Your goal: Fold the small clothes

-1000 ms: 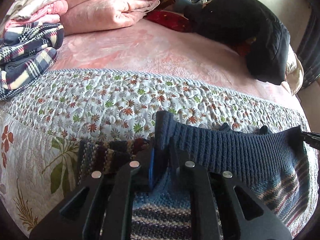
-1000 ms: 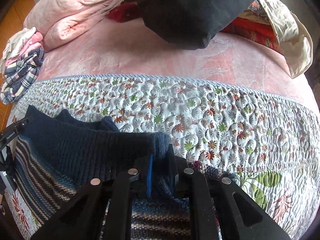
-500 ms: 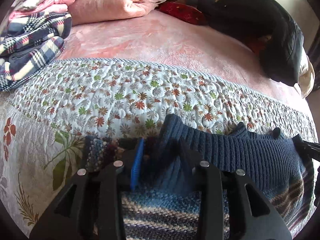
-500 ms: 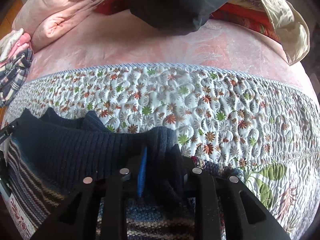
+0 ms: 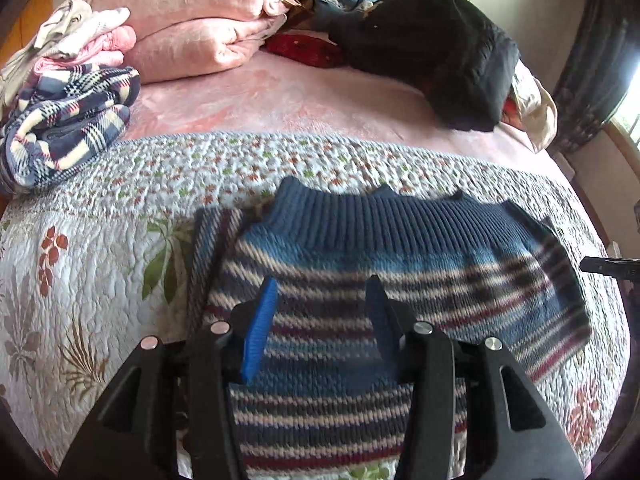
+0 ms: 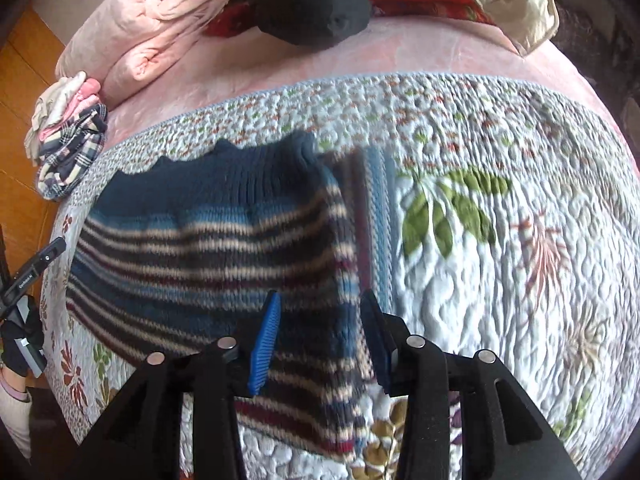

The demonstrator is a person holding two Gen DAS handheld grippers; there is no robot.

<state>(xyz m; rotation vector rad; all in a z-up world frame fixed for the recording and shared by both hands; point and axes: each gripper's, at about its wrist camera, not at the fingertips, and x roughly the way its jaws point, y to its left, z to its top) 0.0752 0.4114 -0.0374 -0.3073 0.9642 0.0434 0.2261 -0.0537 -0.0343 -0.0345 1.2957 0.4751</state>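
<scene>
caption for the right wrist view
Open right gripper above a folded striped sweater lying on a floral quilt.

Black gripper [image 5: 320,304] frames, blue-padded jaws, silver screws.

Only lettering showing: small white print on the black left gripper [image 6: 34,270] finger at the right wrist view's left edge, too blurred to read. Nothing else carrying text.

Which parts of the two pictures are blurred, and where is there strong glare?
Left wrist view: the striped sweater is smeared by motion toward its right side, and glare burns out the window at the right edge. Right wrist view: the sweater and floral quilt are motion-blurred; no strong glare.
</scene>
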